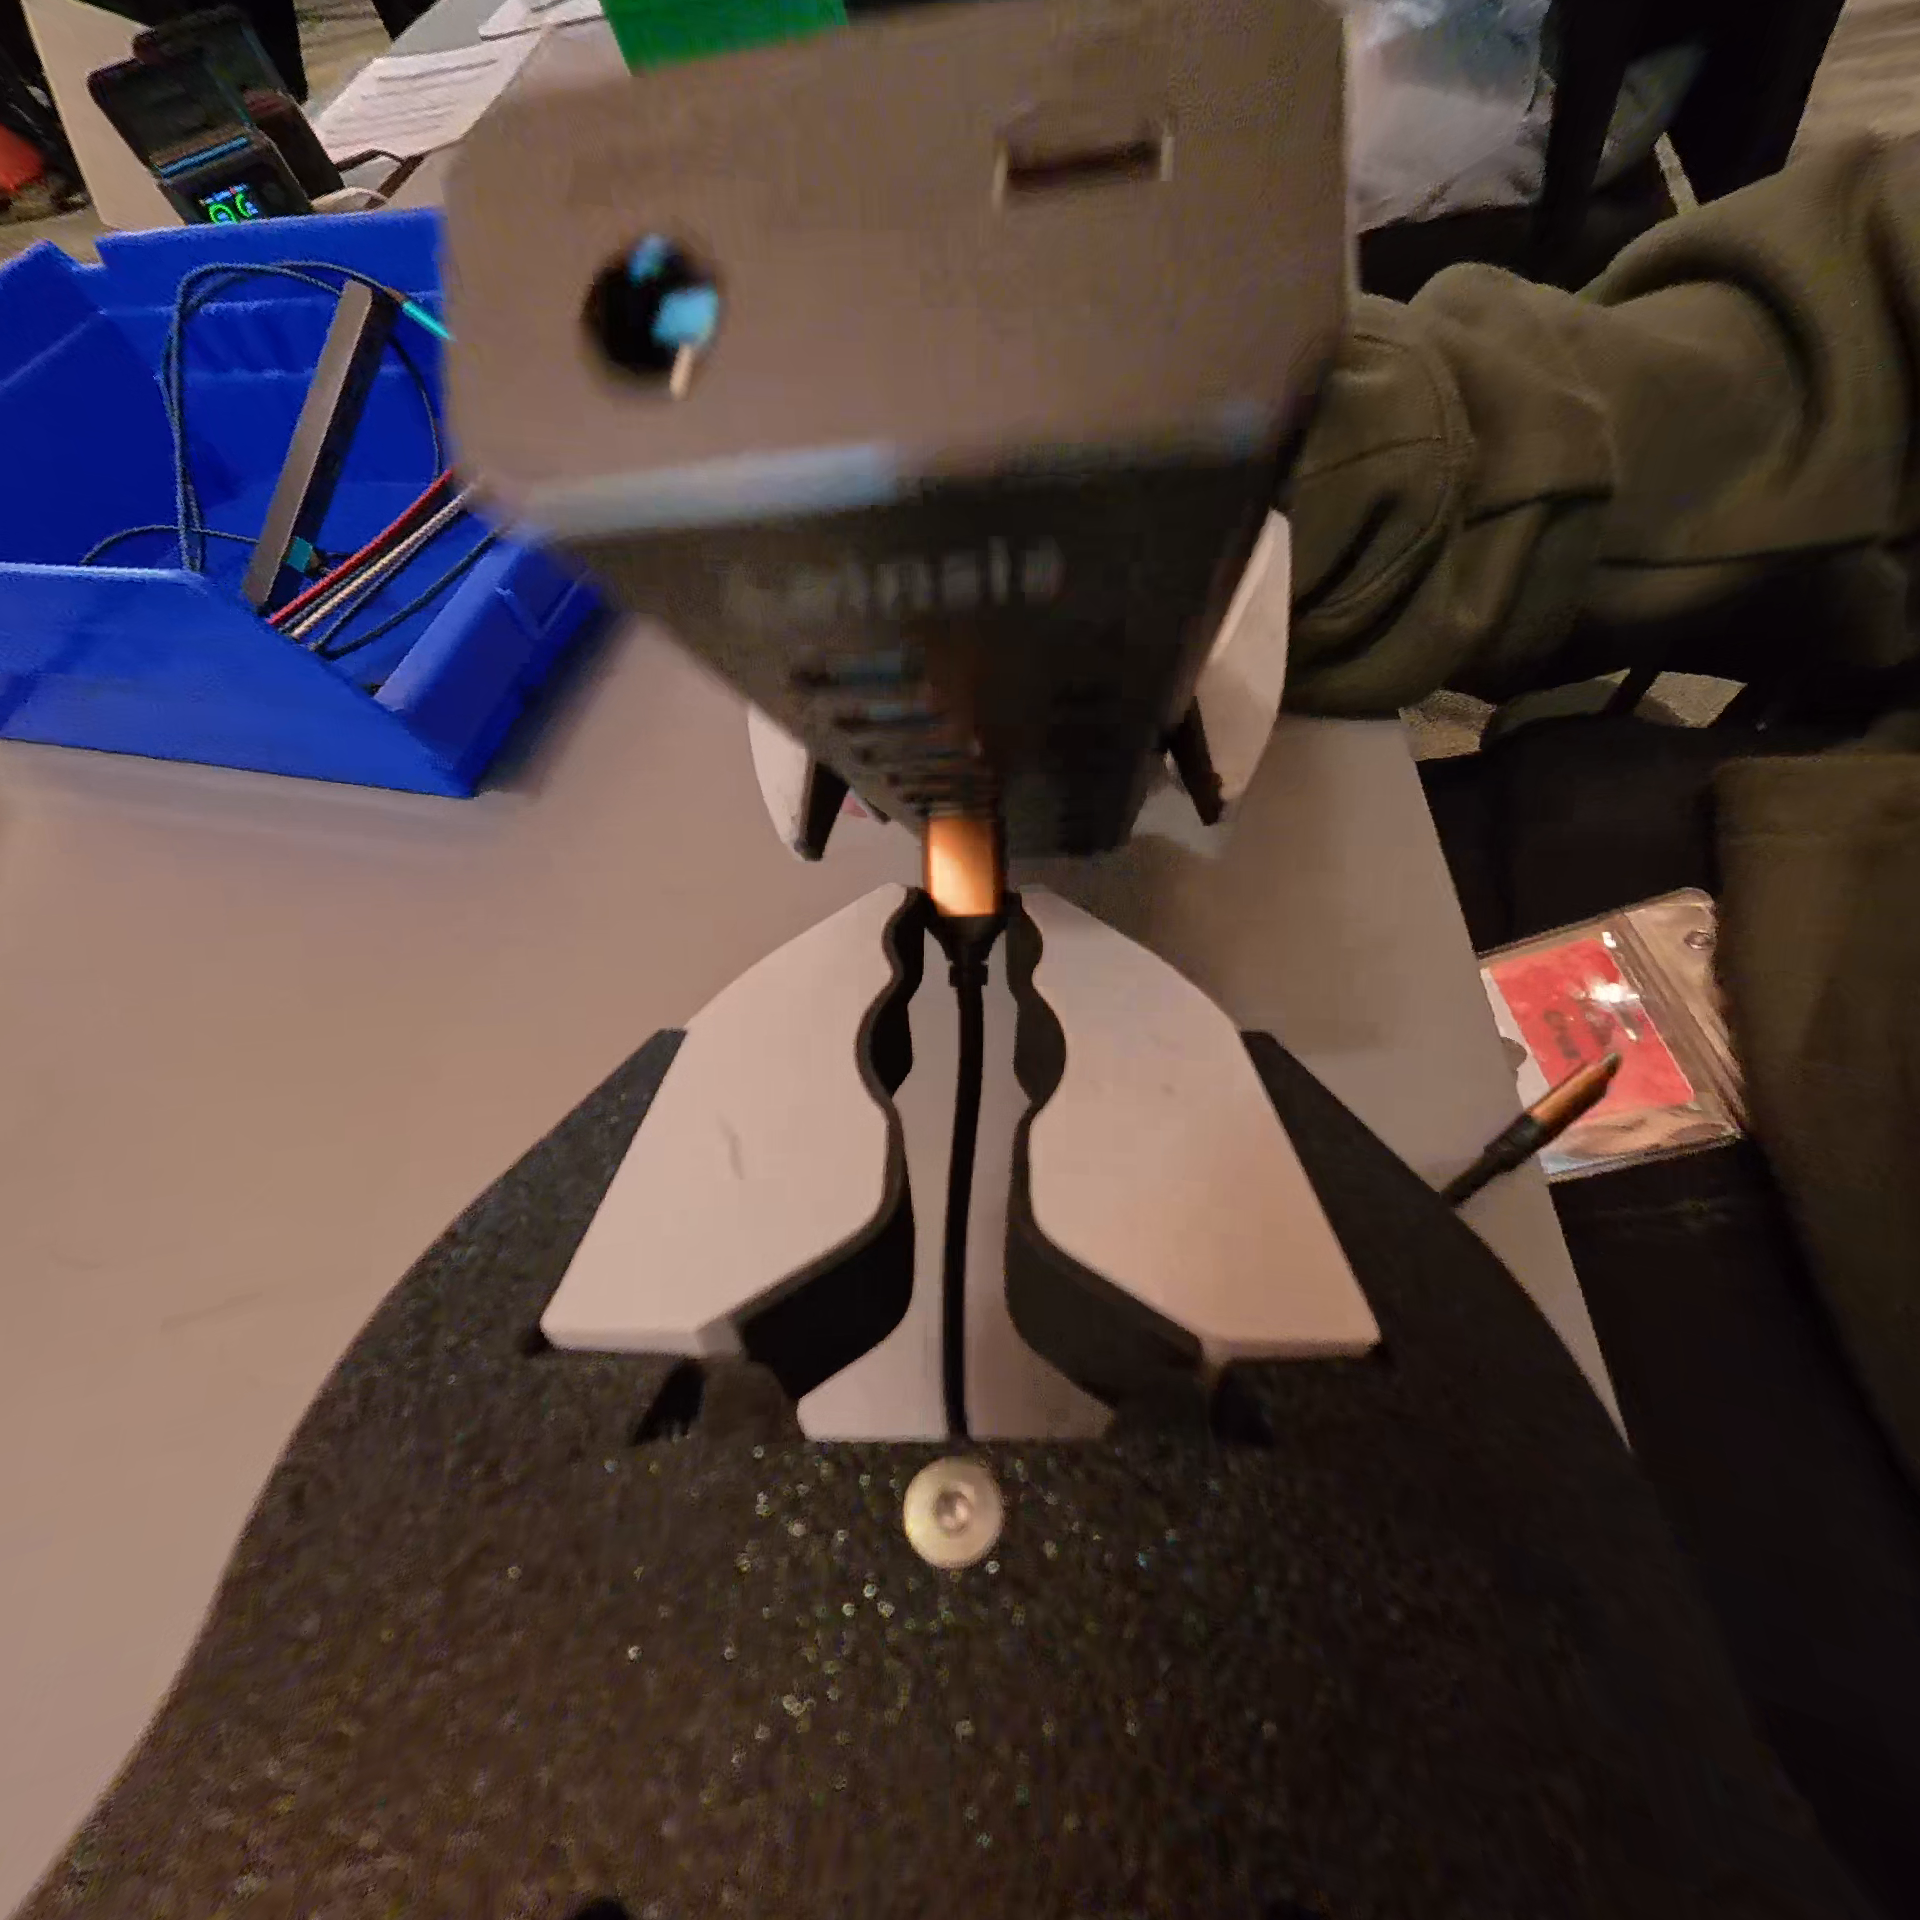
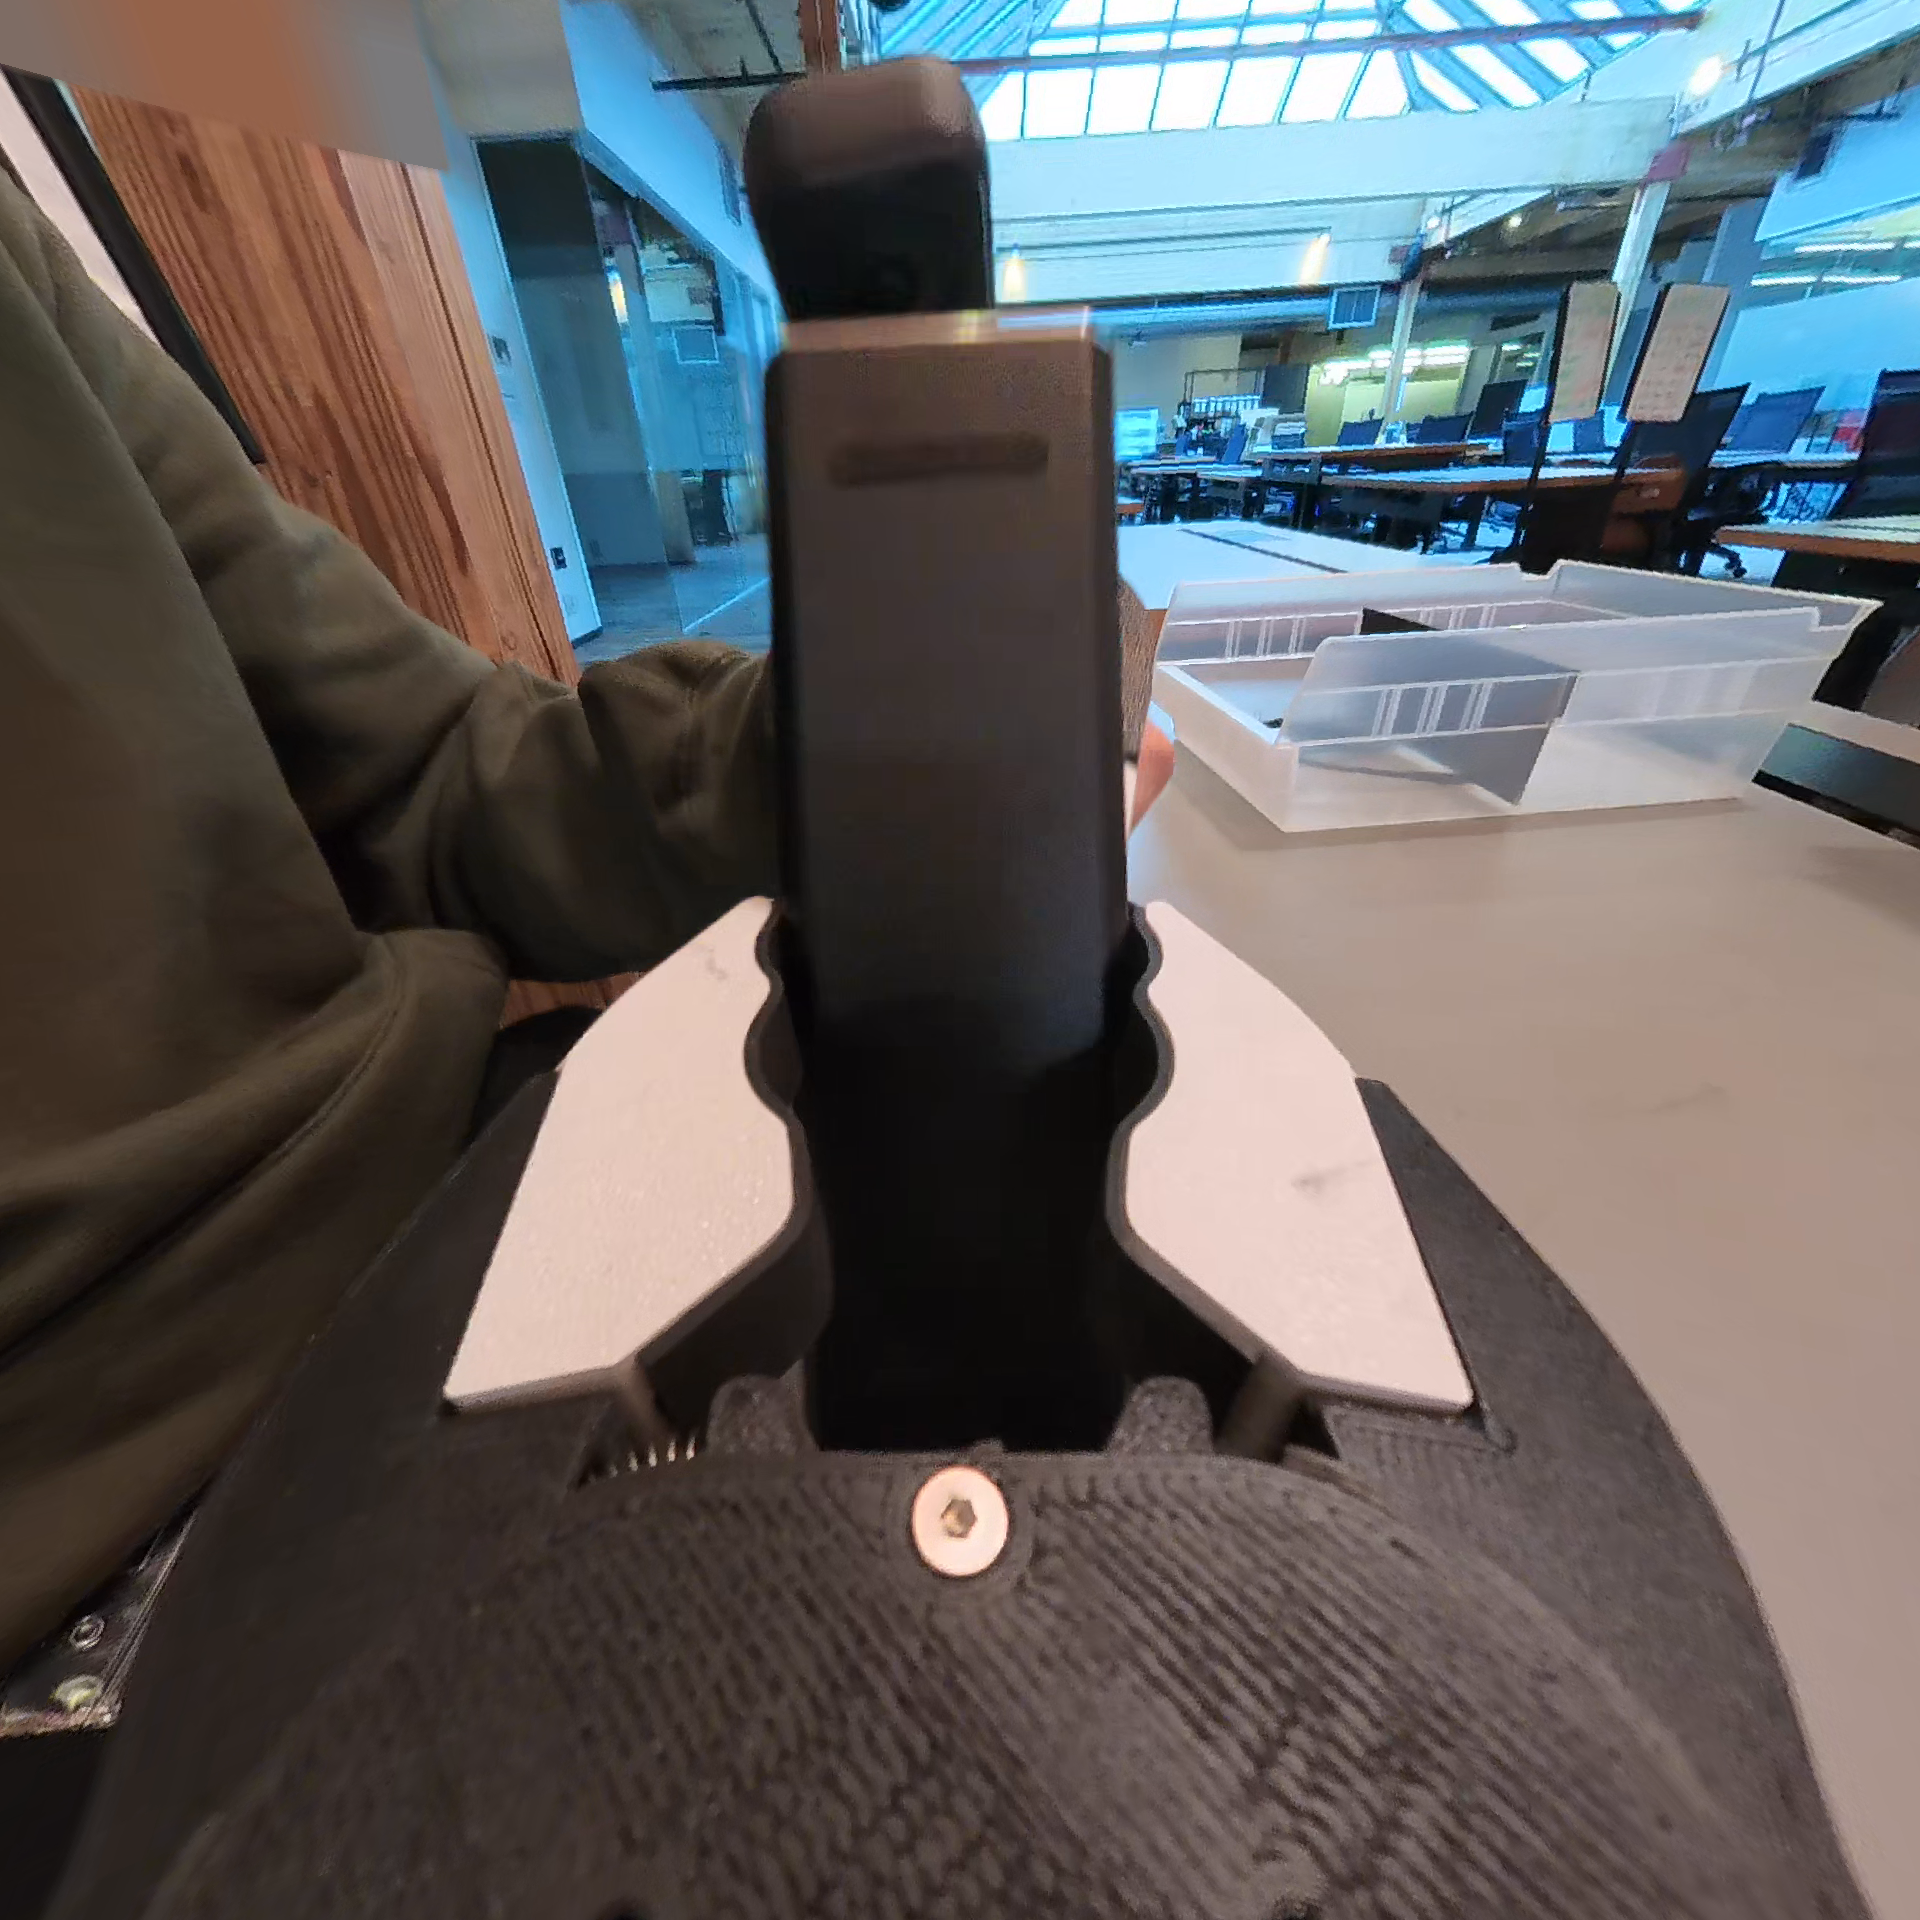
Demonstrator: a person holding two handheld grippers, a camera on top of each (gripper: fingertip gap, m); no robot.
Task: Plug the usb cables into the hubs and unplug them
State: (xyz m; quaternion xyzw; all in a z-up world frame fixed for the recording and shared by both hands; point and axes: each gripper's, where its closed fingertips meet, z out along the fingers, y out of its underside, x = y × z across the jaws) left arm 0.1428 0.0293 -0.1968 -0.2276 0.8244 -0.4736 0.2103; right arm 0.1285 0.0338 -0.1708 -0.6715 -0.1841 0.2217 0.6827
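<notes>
Starting at the left of your left wrist view, a blue plastic bin [image 1: 208, 582] sits on the pale grey table [image 1: 260, 1039], holding a slim silver hub [image 1: 312, 447] propped at a slant among dark, red and white cables [image 1: 384, 561]. Behind the bin, a small dark device with a lit green display [image 1: 223, 171] stands at the table's far edge.

In the middle, your left gripper [image 1: 961, 914] has its jaws closed on the black USB cable [image 1: 961, 1195] right behind its copper-coloured plug [image 1: 961, 868], and the cable runs back between the white fingers [image 1: 748, 1164]. The plug's front end meets the near edge of the dark grey rectangular hub [image 1: 914, 343]; the blur hides whether it is seated in a port. Your right gripper [image 1: 1008, 800], seen farther off, holds that hub from the far side.

To the right, your olive-green sleeve [image 1: 1558, 447] reaches in, and a second copper-tipped black cable end [image 1: 1548, 1112] lies at the table edge beside a clear sleeve with a red card [image 1: 1600, 1029].

In your right wrist view, the olive sleeve [image 2: 260, 831] fills the left. At centre, your right gripper [image 2: 956, 935] is clamped on the dark grey hub [image 2: 945, 675], which stands upright between the white fingers [image 2: 644, 1143]. At the right, a clear plastic bin [image 2: 1507, 686] rests on the grey table [image 2: 1507, 1039].
</notes>
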